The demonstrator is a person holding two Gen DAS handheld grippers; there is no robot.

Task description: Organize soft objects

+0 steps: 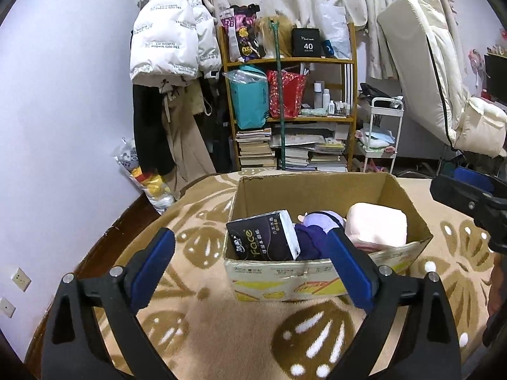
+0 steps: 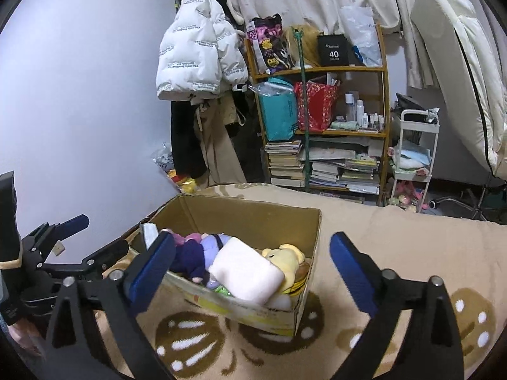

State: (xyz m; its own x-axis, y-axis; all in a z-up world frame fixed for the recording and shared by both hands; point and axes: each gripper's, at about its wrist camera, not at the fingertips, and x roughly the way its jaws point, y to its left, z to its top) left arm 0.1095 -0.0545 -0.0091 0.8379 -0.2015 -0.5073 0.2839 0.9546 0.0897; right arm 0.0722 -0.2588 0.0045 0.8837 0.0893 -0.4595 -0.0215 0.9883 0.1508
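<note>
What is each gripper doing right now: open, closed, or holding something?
Left gripper: open, holding nothing.
Right gripper: open, holding nothing.

A lived-in bedroom: hung coats (image 1: 172, 41), crammed bookshelf (image 1: 288, 101), propped mattress (image 1: 421, 63)

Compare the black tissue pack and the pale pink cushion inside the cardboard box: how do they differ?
The tissue pack is black, printed with lettering, and leans at the box's left end. The pink cushion is plain, pale and soft-edged, lying toward the right end. Both sit inside the cardboard box, and neither is held.
</note>
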